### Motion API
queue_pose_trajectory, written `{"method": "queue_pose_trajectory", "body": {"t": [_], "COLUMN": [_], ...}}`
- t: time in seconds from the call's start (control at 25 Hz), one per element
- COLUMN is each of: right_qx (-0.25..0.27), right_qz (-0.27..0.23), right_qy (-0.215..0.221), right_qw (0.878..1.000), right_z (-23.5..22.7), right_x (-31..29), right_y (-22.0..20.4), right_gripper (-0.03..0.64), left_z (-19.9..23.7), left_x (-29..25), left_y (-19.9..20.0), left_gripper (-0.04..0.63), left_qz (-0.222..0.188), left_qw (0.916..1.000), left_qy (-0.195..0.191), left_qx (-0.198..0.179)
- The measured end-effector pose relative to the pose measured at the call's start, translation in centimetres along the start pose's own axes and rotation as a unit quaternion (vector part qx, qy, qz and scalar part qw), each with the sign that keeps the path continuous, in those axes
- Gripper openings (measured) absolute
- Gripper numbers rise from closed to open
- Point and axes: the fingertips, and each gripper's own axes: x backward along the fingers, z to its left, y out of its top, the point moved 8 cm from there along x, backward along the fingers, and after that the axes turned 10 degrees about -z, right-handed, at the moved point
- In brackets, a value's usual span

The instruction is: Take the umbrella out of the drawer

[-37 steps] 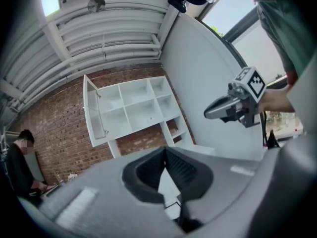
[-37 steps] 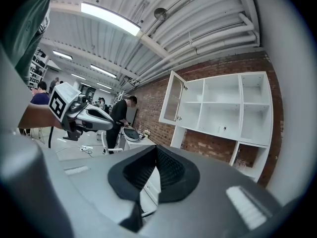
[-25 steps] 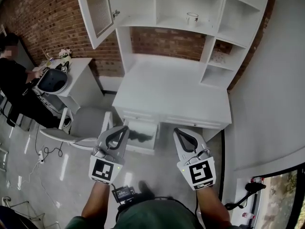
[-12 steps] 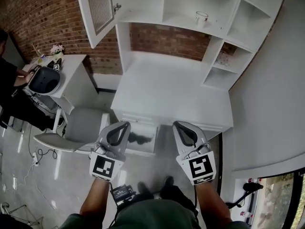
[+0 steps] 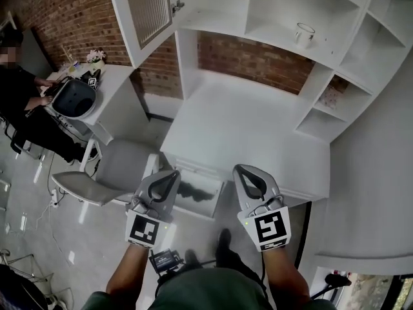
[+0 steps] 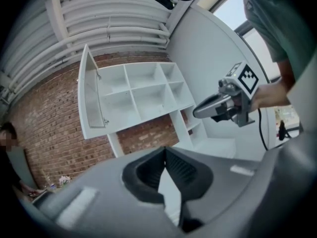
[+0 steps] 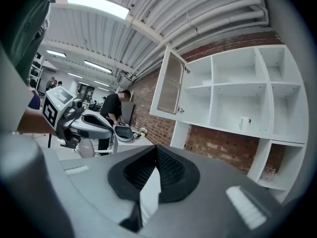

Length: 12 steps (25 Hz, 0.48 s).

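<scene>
Left gripper (image 5: pixel 171 175) and right gripper (image 5: pixel 243 171) are both clenched and empty. Both sit nearer the open drawer (image 5: pixel 205 206) than a second ago. Umbrella (image 5: pixel 191 188) still lies in the drawer.

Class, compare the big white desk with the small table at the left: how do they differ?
The desk has a bare top; the small table carries flowers. The desk's drawer stands open; the small table shows no drawer. Both are white, by the brick wall.

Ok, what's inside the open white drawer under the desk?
A dark shape, probably the black folded umbrella, lies in the open white drawer. The left tool covers the drawer's left side, so anything there is hidden.
</scene>
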Motion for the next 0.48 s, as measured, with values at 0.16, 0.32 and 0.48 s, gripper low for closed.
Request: {"method": "queue_pose_trajectory", "body": {"t": [0.16,0.32,0.48], "right_qx": [-0.004,-0.012,-0.018], "right_qz": [-0.004,-0.008,-0.010], "right_qy": [0.034,0.065,0.099], "right_qw": [0.999,0.998,0.995], "right_z": [-3.2,-5.7,-6.5], "right_x": [-2.3,-4.3,-6.3], "right_y": [-1.5,-3.4,-5.0], "right_gripper": [0.006,0.006,0.006], "left_z": [0.6,0.8,1.0], "left_x": [-3.1,-5.3,-6.0], "left_y": [-0.7,-1.7,-2.9], "left_gripper": [0.002,0.002,0.002], "left_qz": [0.019,0.036,0.055], "left_qw": [0.9995,0.9978,0.9951], "left_qy": [0.024,0.055,0.083], "left_qx": [-0.010,-0.006,-0.001]}}
